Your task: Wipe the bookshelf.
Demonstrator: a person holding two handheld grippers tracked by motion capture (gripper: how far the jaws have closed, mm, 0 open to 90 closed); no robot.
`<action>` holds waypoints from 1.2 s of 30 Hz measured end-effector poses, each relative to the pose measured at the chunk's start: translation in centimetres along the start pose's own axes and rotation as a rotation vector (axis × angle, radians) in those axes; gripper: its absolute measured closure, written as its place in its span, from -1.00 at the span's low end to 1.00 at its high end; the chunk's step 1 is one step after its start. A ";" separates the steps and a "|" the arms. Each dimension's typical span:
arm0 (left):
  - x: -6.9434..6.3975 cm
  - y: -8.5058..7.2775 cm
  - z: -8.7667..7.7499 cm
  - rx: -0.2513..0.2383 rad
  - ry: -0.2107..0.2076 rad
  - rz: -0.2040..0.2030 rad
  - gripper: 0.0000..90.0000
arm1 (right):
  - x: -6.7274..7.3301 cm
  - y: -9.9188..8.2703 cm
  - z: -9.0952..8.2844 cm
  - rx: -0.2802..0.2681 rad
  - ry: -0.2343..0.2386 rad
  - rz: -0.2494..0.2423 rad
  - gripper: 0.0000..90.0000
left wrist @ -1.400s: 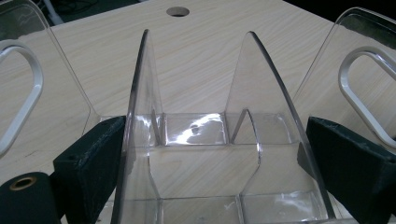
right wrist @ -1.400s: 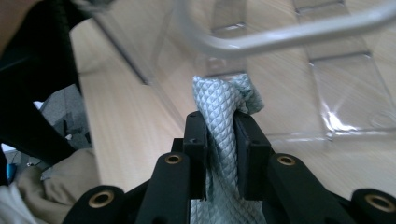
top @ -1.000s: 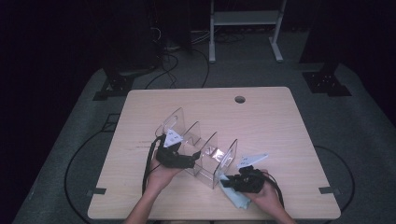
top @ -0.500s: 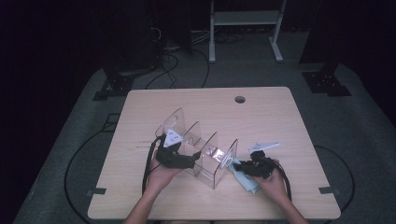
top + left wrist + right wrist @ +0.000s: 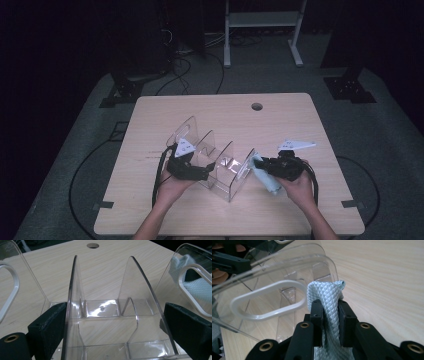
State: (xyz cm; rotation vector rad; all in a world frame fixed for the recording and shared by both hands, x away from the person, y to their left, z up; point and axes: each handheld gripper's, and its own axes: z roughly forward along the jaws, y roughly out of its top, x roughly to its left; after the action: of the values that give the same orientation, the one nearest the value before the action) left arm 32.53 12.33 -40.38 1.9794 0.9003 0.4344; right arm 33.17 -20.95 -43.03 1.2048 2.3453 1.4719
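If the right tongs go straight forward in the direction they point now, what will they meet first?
Probably the clear acrylic rack: the right tongs, shut on the light-blue cloth, point at its end panel with the oval handle cutout. The cloth's folded tip would likely touch first; depth is uncertain.

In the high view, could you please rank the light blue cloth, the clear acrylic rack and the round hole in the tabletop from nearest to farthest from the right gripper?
From the right gripper:
1. Light blue cloth, pinched in its jaws.
2. Clear acrylic rack, just left of it.
3. Round hole, near the table's far edge.
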 end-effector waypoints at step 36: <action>-0.2 0.0 0.1 -0.006 0.007 0.002 -0.83 | 9.3 2.1 -1.7 -0.025 0.202 -0.186 0.70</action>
State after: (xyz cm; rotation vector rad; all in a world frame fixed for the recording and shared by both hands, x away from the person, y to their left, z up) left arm 32.42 12.13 -40.46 1.9742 0.9010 0.4448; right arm 27.27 -15.42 -37.73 0.8394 2.4772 1.6194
